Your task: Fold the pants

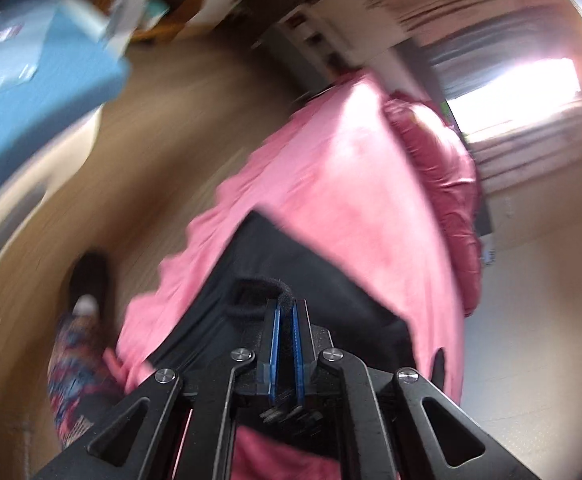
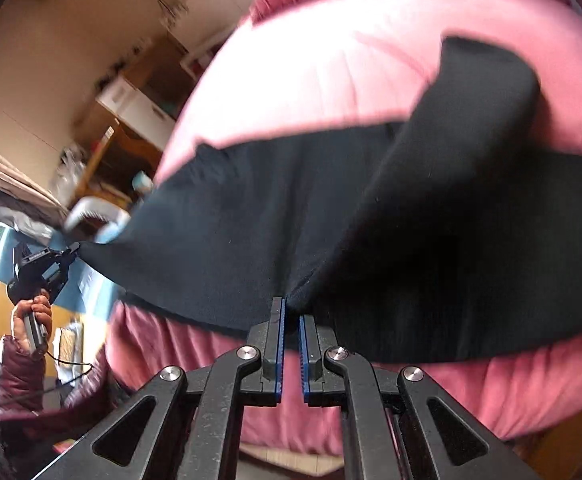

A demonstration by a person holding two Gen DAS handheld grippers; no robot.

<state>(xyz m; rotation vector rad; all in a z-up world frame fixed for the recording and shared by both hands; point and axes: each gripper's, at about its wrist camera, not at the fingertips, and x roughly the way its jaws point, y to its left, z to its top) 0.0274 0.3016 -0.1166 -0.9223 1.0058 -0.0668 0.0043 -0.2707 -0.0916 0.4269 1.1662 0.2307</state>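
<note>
Pants clamped by both hand-held grippers; only right view shows the person's hand.

1. The left wrist view looks steeply down along its fingers, close over the black pants on the pink bed, floor to the left.
2. The right wrist view looks down, close above the same pants and bed.
3. Both share pants and bedcover; the right view also catches the left gripper.
</note>
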